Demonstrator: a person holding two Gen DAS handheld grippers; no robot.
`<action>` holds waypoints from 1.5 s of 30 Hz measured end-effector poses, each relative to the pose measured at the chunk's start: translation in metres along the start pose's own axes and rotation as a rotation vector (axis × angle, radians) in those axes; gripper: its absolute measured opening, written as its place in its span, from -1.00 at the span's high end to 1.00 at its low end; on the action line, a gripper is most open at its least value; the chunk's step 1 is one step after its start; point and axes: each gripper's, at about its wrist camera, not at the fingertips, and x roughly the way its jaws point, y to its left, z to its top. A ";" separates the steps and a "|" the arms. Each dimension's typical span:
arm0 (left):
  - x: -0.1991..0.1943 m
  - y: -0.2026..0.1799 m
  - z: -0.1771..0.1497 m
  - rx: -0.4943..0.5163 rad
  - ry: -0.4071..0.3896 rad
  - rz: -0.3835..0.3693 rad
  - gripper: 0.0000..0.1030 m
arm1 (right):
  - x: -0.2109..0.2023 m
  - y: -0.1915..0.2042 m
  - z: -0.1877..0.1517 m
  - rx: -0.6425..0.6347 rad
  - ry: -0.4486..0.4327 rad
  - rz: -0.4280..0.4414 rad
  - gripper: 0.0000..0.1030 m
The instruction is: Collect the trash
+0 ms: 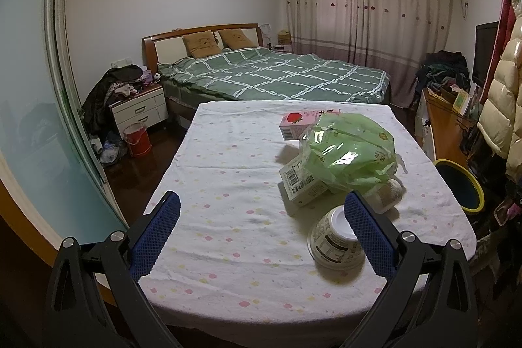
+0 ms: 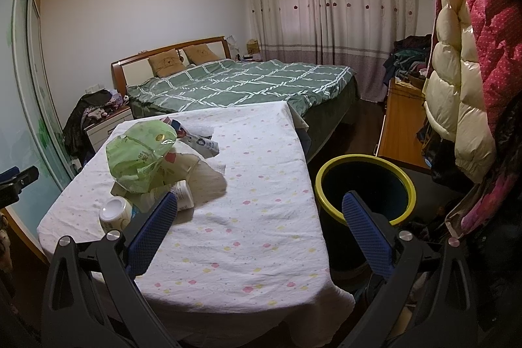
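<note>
A heap of trash lies on the cloth-covered table [image 1: 228,185]: a crumpled green plastic bag [image 1: 349,149], a pink strawberry carton [image 1: 298,121], a white barcoded carton [image 1: 301,185], an upturned paper cup [image 1: 336,238] and a small white bottle [image 1: 390,193]. My left gripper [image 1: 261,209] is open and empty above the table's near edge, its right finger beside the cup. My right gripper [image 2: 259,207] is open and empty over the table's right edge. In the right wrist view the green bag [image 2: 142,155], cup [image 2: 114,212] and bottle [image 2: 179,194] lie left of it. A yellow-rimmed dark bin [image 2: 365,188] stands right of the table.
A green checked bed [image 1: 277,77] lies beyond the table. A nightstand [image 1: 140,111] piled with clothes and a red bucket [image 1: 137,139] stand at left. A wooden cabinet [image 2: 401,126] and hanging coats [image 2: 456,70] are at right. A glass sliding door [image 1: 39,119] runs along the left.
</note>
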 end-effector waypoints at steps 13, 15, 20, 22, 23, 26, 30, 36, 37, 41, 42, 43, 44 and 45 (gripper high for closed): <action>0.016 0.002 0.003 0.018 0.009 0.004 -0.93 | 0.056 0.043 0.018 -0.054 0.067 0.142 -0.88; 0.019 0.002 0.004 0.022 0.007 0.010 -0.93 | 0.067 0.056 0.024 -0.056 0.071 0.179 -0.88; 0.027 0.008 0.005 0.021 0.008 0.025 -0.93 | 0.098 0.091 0.034 -0.083 0.110 0.231 -0.79; 0.032 0.010 0.004 0.023 0.012 0.031 -0.93 | 0.110 0.104 0.036 -0.092 0.123 0.237 -0.64; 0.034 0.011 0.004 0.024 0.015 0.034 -0.93 | 0.116 0.110 0.036 -0.098 0.133 0.234 -0.57; 0.041 0.015 0.002 0.023 0.024 0.032 -0.93 | 0.135 0.123 0.036 -0.099 0.164 0.235 -0.50; 0.048 0.020 0.000 0.016 0.033 0.023 -0.93 | 0.153 0.129 0.033 -0.075 0.205 0.231 -0.42; 0.058 0.025 -0.003 0.008 0.043 0.013 -0.93 | 0.167 0.133 0.027 -0.069 0.248 0.249 0.10; 0.060 0.025 -0.003 0.008 0.044 0.010 -0.93 | 0.167 0.134 0.027 -0.069 0.252 0.254 0.19; 0.064 0.026 -0.006 0.009 0.049 0.005 -0.93 | 0.165 0.134 0.025 -0.060 0.253 0.293 0.81; 0.065 0.026 -0.006 0.008 0.050 0.006 -0.93 | 0.164 0.133 0.026 -0.052 0.251 0.308 0.83; 0.067 0.026 -0.007 0.008 0.051 0.005 -0.93 | 0.161 0.132 0.026 -0.051 0.241 0.315 0.87; 0.067 0.026 -0.007 0.008 0.052 0.005 -0.93 | 0.156 0.132 0.027 -0.054 0.225 0.317 0.90; 0.066 0.025 -0.007 0.008 0.052 0.005 -0.93 | 0.153 0.132 0.029 -0.053 0.216 0.321 0.92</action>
